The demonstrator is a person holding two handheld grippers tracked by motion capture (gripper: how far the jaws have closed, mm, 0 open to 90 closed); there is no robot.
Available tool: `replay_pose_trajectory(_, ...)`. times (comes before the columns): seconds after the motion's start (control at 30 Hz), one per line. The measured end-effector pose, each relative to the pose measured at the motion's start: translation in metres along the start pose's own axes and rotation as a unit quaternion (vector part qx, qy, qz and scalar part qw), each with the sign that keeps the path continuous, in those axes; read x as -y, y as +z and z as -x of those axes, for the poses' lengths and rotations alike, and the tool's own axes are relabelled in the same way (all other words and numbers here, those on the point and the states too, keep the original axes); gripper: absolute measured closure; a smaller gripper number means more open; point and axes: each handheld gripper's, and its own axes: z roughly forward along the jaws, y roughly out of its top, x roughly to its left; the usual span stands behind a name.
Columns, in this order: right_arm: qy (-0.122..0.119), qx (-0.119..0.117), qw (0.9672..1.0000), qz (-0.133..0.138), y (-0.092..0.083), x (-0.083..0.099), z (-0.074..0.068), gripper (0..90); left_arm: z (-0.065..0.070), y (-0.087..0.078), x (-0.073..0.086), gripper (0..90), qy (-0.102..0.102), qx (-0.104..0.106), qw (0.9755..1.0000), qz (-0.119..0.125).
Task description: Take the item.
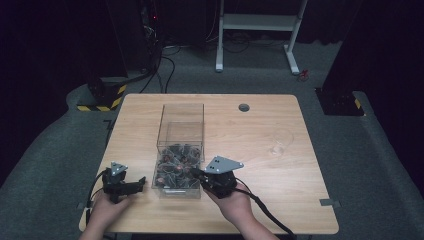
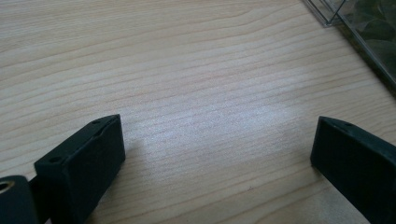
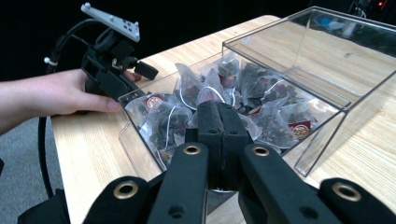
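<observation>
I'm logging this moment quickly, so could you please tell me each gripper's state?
Left gripper: open, nothing between its jaws.
Right gripper: shut, jaws together above the tea bags; no bag visibly held.

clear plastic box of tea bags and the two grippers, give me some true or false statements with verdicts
1. The clear plastic box holds pyramid tea bags. True.
2. The left gripper is clamped on a tea bag. False: its jaws stand wide apart over the bare wooden table, nothing between them.
3. The right gripper has its jaws pressed together at the box's near end. True.
4. The box stands on the floor. False: it stands on the table.
5. The box's hinged clear lid is open. True.
6. The left gripper is inside the box. False: it sits beside the box, in the person's hand.
</observation>
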Motion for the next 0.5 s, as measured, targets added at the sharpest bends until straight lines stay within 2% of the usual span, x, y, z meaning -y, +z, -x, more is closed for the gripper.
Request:
replay_pose_trajectory(0.13, 0.003, 0.004, 0.9999, 0.012, -0.004, 0.000, 0.003, 90.0, 0.000, 0.000, 0.000, 3.2, 0.000, 0.000, 1.0000, 0.000)
replay_pose_trajectory(0.5, 0.012, 0.016, 0.9996, 0.020, -0.011, 0.004, 0.012, 90.0, 0.000, 0.000, 0.000, 3.2, -0.002, 0.000, 1.0000, 0.002)
